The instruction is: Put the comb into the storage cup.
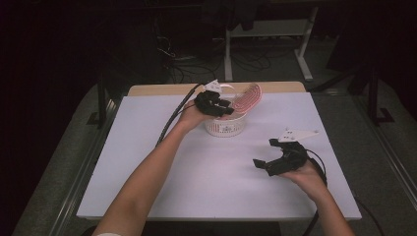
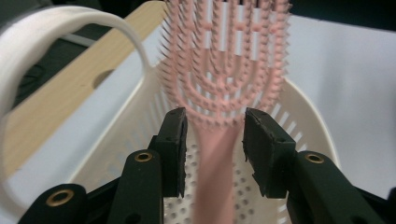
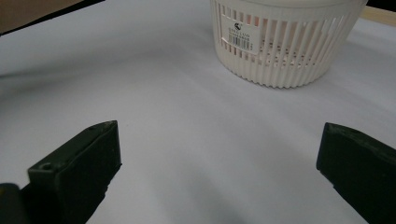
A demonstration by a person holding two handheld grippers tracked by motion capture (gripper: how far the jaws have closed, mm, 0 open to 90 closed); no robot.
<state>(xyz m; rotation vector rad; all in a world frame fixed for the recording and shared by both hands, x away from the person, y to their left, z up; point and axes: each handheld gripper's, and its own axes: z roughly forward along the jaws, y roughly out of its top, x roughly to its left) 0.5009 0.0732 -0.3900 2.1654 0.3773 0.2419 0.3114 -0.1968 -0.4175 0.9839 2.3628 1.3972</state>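
Observation:
A pink hairbrush (image 1: 247, 97) stands tilted in a white slatted basket (image 1: 225, 129), its bristled head above the far right rim. My left gripper (image 1: 227, 104) hovers over the basket. In the left gripper view its jaws straddle the hairbrush (image 2: 224, 56) at the handle, with a narrow gap showing on the left side, so the left gripper (image 2: 215, 126) reads as open. My right gripper (image 1: 264, 152) hangs low over the white table, right of and nearer than the basket. This right gripper (image 3: 217, 154) is wide open and faces the basket (image 3: 280, 46).
The basket's white carry handle (image 2: 70, 23) arcs up at its far side. A white sheet (image 1: 162, 167) covers the table, with a wooden strip (image 1: 157, 89) along the far edge. Table legs and cables lie on the dark floor beyond.

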